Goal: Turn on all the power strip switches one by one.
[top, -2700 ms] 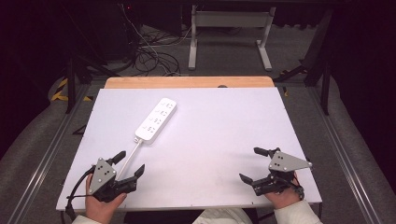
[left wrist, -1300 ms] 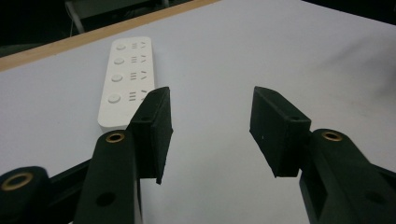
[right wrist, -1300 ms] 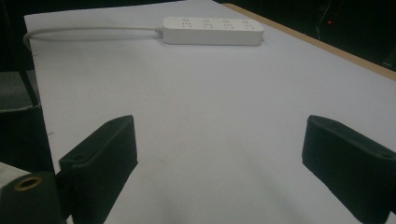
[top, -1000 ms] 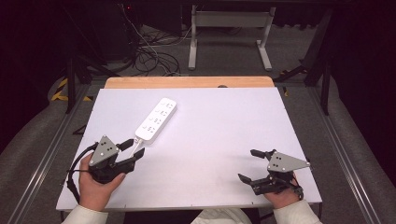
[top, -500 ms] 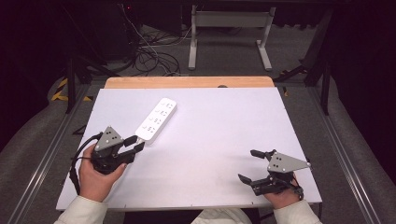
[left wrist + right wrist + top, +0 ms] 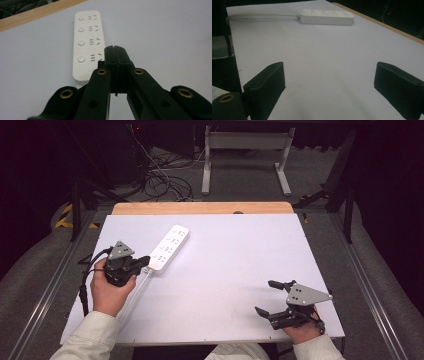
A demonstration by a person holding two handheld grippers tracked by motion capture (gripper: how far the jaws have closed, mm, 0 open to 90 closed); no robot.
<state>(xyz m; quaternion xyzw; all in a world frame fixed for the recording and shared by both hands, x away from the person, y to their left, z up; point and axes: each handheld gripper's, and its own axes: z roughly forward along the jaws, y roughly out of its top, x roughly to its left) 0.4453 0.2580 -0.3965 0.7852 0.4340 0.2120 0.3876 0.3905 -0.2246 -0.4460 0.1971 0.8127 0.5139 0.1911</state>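
Near the front edge, the right gripper [image 6: 274, 297] rests with jaws wide apart on the white worktop [image 6: 240, 265]. Farther back on the left, the left gripper [image 6: 143, 262] has just closed its jaws, nothing between them, at the near end of a white power strip [image 6: 169, 248].

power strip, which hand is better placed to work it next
Left. The left gripper, jaws just closed with nothing between them, sits right at the near end of the power strip. The right gripper rests open at the table's near right corner, far from it.
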